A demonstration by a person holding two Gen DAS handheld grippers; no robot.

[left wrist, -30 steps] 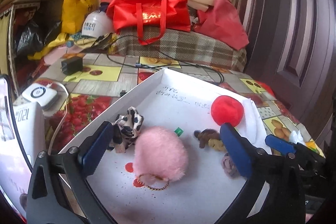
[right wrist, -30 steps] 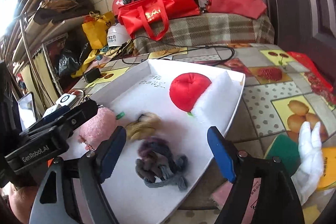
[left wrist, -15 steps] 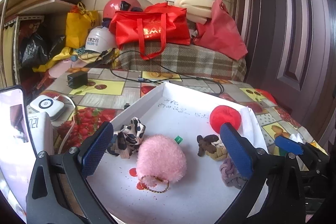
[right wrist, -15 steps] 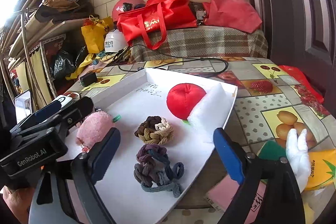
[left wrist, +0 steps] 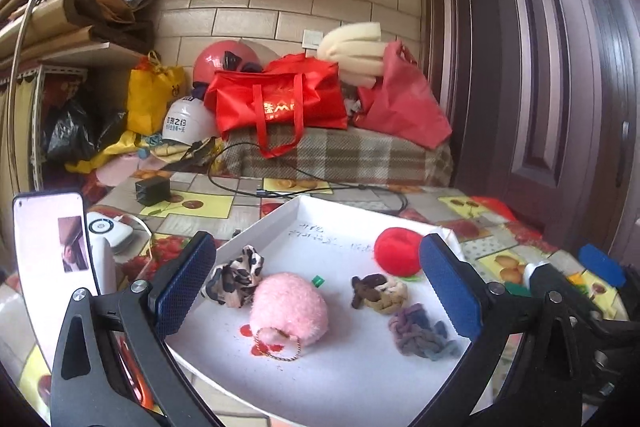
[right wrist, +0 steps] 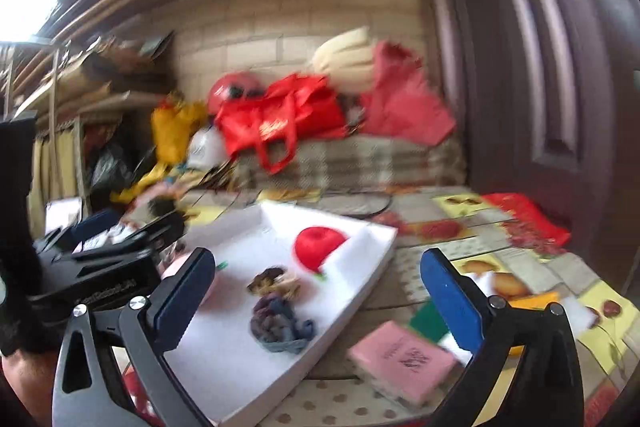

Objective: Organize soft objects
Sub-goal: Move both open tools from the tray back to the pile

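Note:
A white tray holds several soft things: a pink fluffy pompom with a gold chain, a leopard-print scrunchie, a brown-and-tan braided scrunchie, a purple-grey one and a red plush ball. My left gripper is open and empty, held above the tray's near side. My right gripper is open and empty, above the tray's right edge; this view is blurred. The red ball, the braided scrunchie and the purple-grey one show there too.
A phone stands at the left beside a white device. A black adapter and cable lie behind the tray. Red bags and helmets sit on a plaid bench. A pink booklet lies right of the tray.
Both grippers have pulled back and risen, so the tray looks smaller and lower. The braided brown scrunchie now lies still on the tray. The right view has swung and blurred.

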